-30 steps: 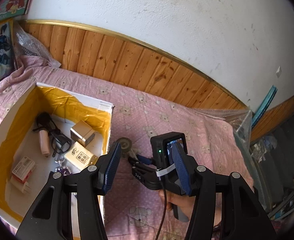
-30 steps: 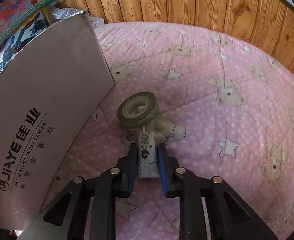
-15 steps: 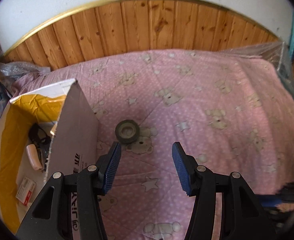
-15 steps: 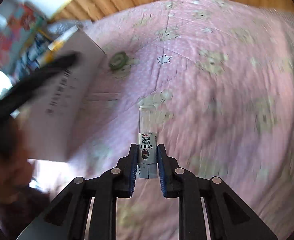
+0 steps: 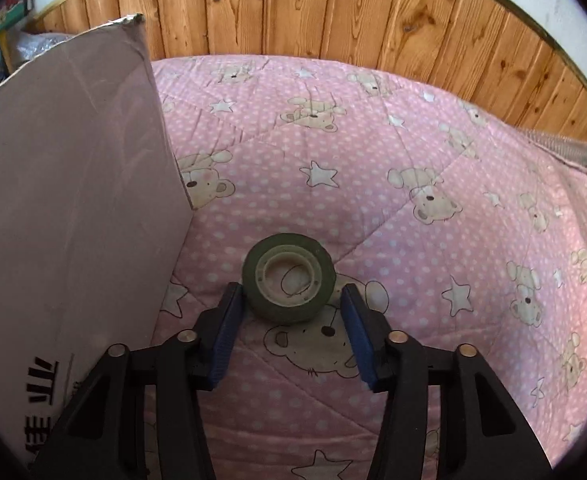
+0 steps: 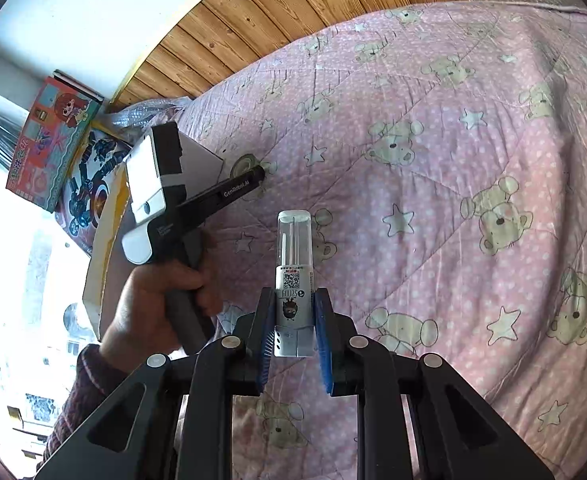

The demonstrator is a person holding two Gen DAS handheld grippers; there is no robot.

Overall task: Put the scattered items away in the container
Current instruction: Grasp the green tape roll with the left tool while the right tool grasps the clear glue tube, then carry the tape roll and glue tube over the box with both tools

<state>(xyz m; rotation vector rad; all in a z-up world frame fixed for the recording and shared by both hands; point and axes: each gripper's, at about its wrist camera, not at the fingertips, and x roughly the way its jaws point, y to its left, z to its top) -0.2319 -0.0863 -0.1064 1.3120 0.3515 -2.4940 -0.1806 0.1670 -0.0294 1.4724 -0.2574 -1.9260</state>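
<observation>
Tape roll: the tape roll (image 5: 289,278) lies flat on the pink bear-print bedspread (image 5: 433,200), centre of the left wrist view, just beside the cardboard box (image 5: 65,208) at the frame's left; close enough for a short lift into it, I judge.
Left gripper: the left gripper (image 5: 291,304) straddles the roll, jaws closing, pads either side with slight gaps, not yet pressing.
Right gripper: the right gripper (image 6: 293,316) has its jaws clamped on a small clear-capped tube (image 6: 293,276), held above the bedspread, probably waiting its turn for the box.
Writing: the tube's label shows a QR code and small print I cannot read; "GenRobot.AI" runs along the left gripper's arm in the right wrist view; black characters on the box wall, cut off at lower left.
</observation>
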